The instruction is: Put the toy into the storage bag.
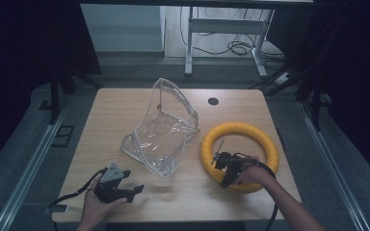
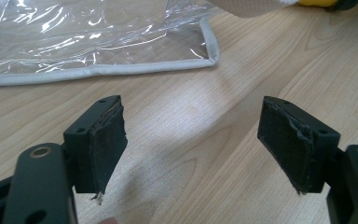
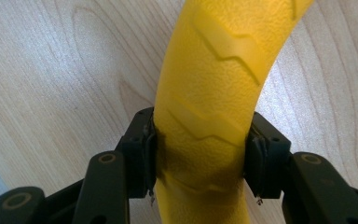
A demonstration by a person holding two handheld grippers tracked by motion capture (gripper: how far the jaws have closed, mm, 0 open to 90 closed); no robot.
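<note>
While right hand-held gripper [image 3: 200, 158] clamps yellow ring [image 1: 241, 129] | left hand-held gripper [image 2: 193, 144] open | clear bag [image 1: 161, 130] between, seemingly apart.

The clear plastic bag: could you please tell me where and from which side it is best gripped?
Grip the grey piped edge of the clear bag at its near corner, coming in low from the left tool's side; there the bag lies flat and the edging looks firmer than the film.

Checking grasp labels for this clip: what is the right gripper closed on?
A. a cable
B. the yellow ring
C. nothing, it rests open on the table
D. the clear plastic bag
B: the right gripper has both fingers pressed against the sides of the yellow ring.
</note>
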